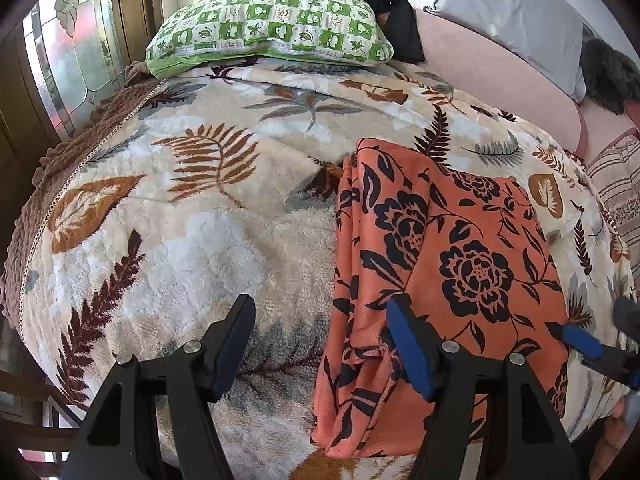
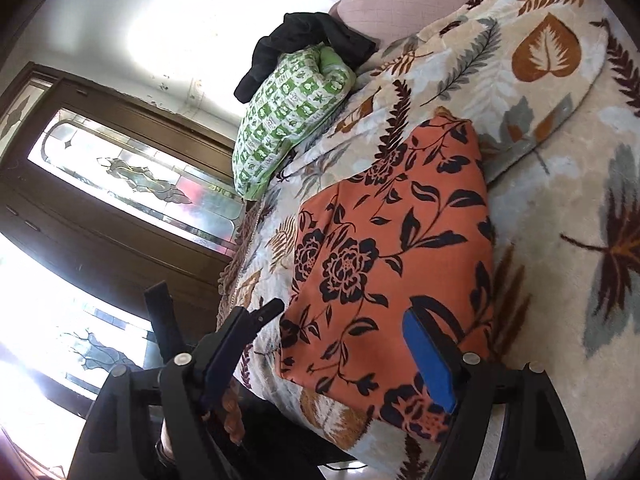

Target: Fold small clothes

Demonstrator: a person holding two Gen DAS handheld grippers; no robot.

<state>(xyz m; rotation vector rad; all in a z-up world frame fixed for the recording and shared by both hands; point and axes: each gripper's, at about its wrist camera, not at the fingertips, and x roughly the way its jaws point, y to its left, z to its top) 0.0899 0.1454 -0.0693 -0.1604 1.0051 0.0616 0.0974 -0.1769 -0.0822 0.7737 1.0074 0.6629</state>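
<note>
Left wrist view: the orange floral garment (image 1: 448,264) is lying on the leaf-print blanket (image 1: 200,240), well below the green pillow (image 1: 268,24), already doubled lengthwise (one long fold apparently done). The left gripper (image 1: 324,344) is hovering wide open at its near hem.

Right wrist view: the right gripper (image 2: 344,344) is also gaping open, empty, over the garment's near edge; cross-folding seemingly remaining.

Left claw (image 1: 320,344) and right claw (image 2: 340,344), both wide apart, nothing between the fingers.
</note>
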